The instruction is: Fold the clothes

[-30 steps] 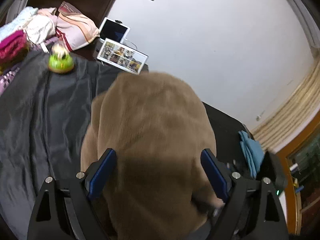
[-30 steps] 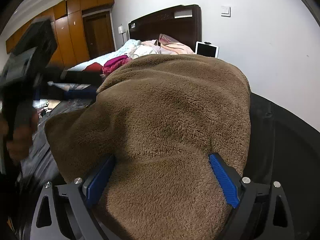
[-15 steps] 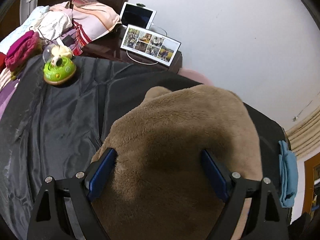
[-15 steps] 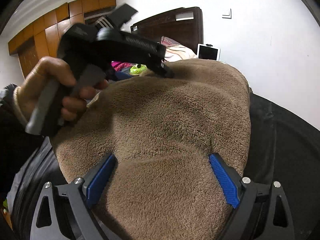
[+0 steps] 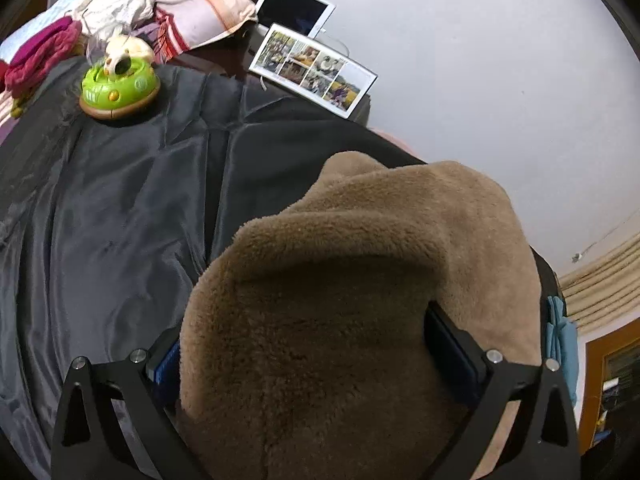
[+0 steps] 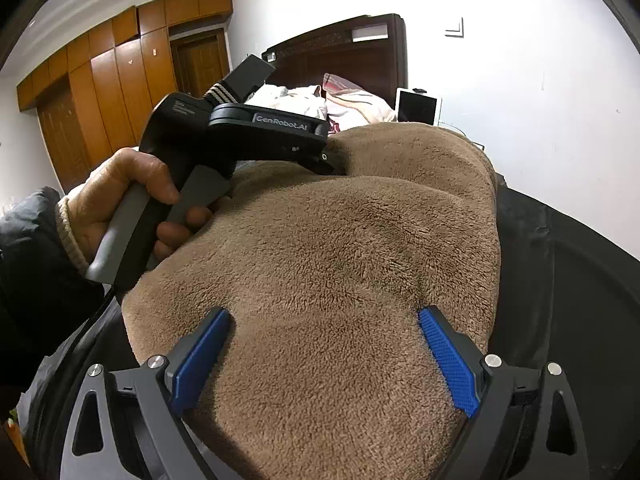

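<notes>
A thick brown fleece garment [image 5: 360, 280] is bundled on a dark grey sheet [image 5: 100, 220]. My left gripper [image 5: 304, 352] has the fleece between its jaws, which are opening wide; the pile bulges over both blue pads [image 5: 164, 364]. From the right wrist view, a hand [image 6: 120, 200] holds the left gripper [image 6: 328, 160] with its tip sunk into the top fold. My right gripper [image 6: 324, 344] is shut on the near end of the fleece garment [image 6: 340, 248], whose cloth creases at both blue pads [image 6: 448, 356].
A green toy [image 5: 118, 88] stands at the sheet's far left. Pillows and heaped clothes [image 5: 120, 12] lie by the dark headboard [image 6: 340, 56]. A tablet [image 5: 296, 8] and a photo frame [image 5: 312, 72] lean near the white wall. Folded blue cloth [image 5: 562, 340] sits at right.
The left gripper has swung down onto the fleece bundle and its jaws have spread wider. The right gripper has stayed still on the near end.
</notes>
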Tool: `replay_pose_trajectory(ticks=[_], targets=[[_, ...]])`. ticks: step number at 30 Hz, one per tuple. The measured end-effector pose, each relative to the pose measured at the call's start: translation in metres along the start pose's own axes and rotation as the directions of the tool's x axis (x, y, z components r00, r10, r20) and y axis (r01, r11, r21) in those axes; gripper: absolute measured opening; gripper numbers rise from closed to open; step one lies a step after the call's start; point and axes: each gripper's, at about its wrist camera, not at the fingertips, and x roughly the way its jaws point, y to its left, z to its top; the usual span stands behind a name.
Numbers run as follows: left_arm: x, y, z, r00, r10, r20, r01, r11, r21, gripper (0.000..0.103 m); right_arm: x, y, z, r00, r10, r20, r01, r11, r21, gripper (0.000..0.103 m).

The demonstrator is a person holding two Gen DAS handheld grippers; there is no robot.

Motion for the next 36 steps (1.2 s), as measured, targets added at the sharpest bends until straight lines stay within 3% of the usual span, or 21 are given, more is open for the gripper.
replay_pose_trajectory(ticks=[6,13,17,22,31,36], targets=[[-0.045,-0.008,-0.002,0.995,-0.086,0.058,0.085,0.996,0.031,0.102,-0.001,0.002,-0.002,1.0,0.005,0.003,-0.005,1.0,0.004,0.099],[-0.071,0.0,-0.034,0.986,-0.166,0.032,0.162,0.983,0.089,0.102,0.0,0.003,-0.002,1.0,0.007,0.005,-0.008,1.0,0.007,0.099],[-0.061,0.0,-0.052,0.994,-0.113,-0.003,0.112,0.983,0.142,0.102,0.0,0.004,-0.002,1.0,0.007,0.006,-0.007,1.0,0.009,0.1],[-0.046,0.005,-0.055,0.995,-0.096,-0.026,0.099,0.986,0.136,0.103,0.0,0.005,-0.003,1.0,0.005,0.006,-0.005,1.0,0.01,0.1],[-0.039,0.014,-0.059,0.991,-0.132,-0.037,0.136,0.983,0.126,0.103,0.005,0.004,0.001,1.0,0.006,0.005,-0.006,1.0,0.001,0.1],[-0.042,0.016,-0.061,0.988,-0.148,-0.043,0.153,0.981,0.124,0.103,-0.007,-0.001,0.014,0.998,0.039,-0.044,-0.039,0.999,-0.003,0.1]])
